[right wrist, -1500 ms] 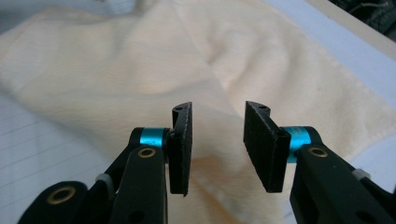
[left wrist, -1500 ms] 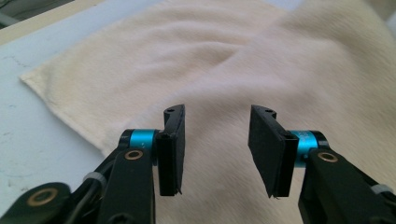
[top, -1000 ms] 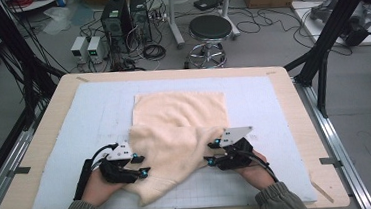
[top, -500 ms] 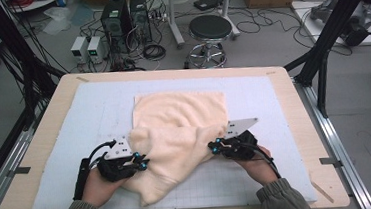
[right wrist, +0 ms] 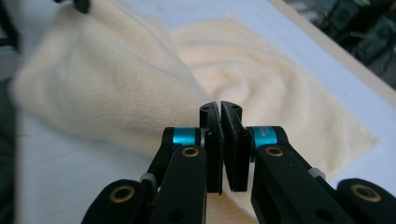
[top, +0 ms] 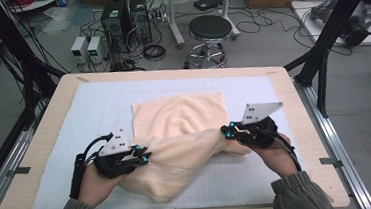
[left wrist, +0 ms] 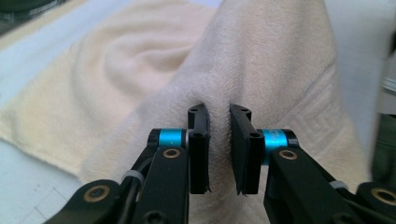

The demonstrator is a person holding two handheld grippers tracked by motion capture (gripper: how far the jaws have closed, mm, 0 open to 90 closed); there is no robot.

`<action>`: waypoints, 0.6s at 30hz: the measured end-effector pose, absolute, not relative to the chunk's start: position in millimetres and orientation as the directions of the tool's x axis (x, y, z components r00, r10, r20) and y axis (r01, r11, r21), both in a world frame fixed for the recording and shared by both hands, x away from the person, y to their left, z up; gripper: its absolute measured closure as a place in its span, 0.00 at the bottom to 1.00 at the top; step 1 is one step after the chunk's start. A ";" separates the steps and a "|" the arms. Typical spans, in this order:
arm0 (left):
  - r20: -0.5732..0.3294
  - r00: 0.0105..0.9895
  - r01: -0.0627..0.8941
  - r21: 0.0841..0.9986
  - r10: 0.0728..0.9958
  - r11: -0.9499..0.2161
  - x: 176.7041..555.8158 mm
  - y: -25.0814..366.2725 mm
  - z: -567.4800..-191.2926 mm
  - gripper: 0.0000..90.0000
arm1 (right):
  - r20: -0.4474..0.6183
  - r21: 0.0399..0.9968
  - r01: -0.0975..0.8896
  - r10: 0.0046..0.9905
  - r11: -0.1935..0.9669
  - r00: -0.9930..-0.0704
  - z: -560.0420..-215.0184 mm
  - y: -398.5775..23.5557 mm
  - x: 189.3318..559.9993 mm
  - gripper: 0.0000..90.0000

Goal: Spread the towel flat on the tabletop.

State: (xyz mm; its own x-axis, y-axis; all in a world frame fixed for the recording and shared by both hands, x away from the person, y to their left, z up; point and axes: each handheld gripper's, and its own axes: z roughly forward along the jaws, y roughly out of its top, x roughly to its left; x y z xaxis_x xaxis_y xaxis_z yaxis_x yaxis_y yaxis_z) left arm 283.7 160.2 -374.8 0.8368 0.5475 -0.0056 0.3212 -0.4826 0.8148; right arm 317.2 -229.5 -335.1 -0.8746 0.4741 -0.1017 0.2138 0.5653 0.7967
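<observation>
Gripping the near edge of a cream towel (top: pixel 180 130), both grippers are working over the white mat (top: pixel 88 107) that covers the table (top: pixel 40 126). The left gripper (top: pixel 140 158) is pinching a thick fold of towel near the mat's near-left part; its jaws have just been closing and easing a little, with cloth bunched between them, as the left gripper view (left wrist: pixel 218 144) shows. The right gripper (top: pixel 228 130) is clamping a thin bit of the towel's edge toward the near-right, its jaws nearly meeting on the cloth in the right gripper view (right wrist: pixel 223 140). Between the two, the towel is hanging raised in a sagging ridge, while its far half is lying flat and rumpled at the mat's middle, well short of the far edge. A loose flap is drooping onto the mat by the near edge. Nothing is lying on the mat around the towel. Beyond the table's far edge, a stool (top: pixel 210 30), computer boxes (top: pixel 124 19) and tangled cables (top: pixel 154 51) are sitting on the floor; black frame posts (top: pixel 337 22) are standing at either side.
</observation>
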 end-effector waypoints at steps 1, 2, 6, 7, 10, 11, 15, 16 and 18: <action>-0.016 0.830 0.339 0.807 0.557 -0.483 289.4 159.3 -379.9 0.82 | -0.076 0.786 0.252 0.493 0.565 -0.867 -344.3 -227.4 330.5 0.98; -0.022 0.822 0.359 0.796 0.569 -0.487 297.8 159.0 -386.3 0.78 | -0.062 0.775 0.277 0.504 0.568 -0.862 -351.6 -226.1 340.4 0.98; -0.066 0.820 0.379 0.807 0.569 -0.453 307.4 166.4 -392.4 0.68 | 0.011 0.746 0.375 0.553 0.550 -0.833 -383.4 -220.8 377.7 0.97; -0.065 0.824 0.373 0.810 0.563 -0.453 306.7 169.6 -391.9 0.66 | 0.019 0.744 0.382 0.553 0.549 -0.833 -385.9 -220.5 380.5 0.96; -0.057 0.830 0.358 0.817 0.554 -0.452 301.9 178.2 -390.7 0.63 | 0.012 0.750 0.368 0.545 0.550 -0.839 -386.3 -219.3 380.3 0.90; -0.054 0.833 0.352 0.819 0.551 -0.454 300.0 182.0 -390.4 0.62 | 0.013 0.755 0.362 0.540 0.547 -0.842 -384.1 -219.8 378.0 0.87; -0.060 0.827 0.352 0.831 0.559 -0.430 290.1 198.5 -391.3 0.63 | 0.008 0.791 0.313 0.502 0.526 -0.865 -367.6 -222.2 356.9 0.79; -0.065 0.824 0.353 0.835 0.563 -0.421 286.8 204.0 -392.1 0.63 | 0.006 0.796 0.297 0.484 0.527 -0.875 -363.6 -221.8 349.8 0.78; -0.073 0.823 0.360 0.835 0.564 -0.417 282.6 211.0 -394.1 0.68 | -0.013 0.796 0.263 0.449 0.545 -0.893 -357.1 -218.3 334.7 0.76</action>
State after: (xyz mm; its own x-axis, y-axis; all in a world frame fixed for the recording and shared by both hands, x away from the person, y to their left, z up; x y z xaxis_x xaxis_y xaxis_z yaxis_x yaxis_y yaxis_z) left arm 282.6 211.0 -394.1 0.8228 0.5635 -0.0733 0.3600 -0.4171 0.8345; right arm 334.7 -218.3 -357.1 -0.8934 0.4490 -0.0127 0.2627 0.5453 0.7960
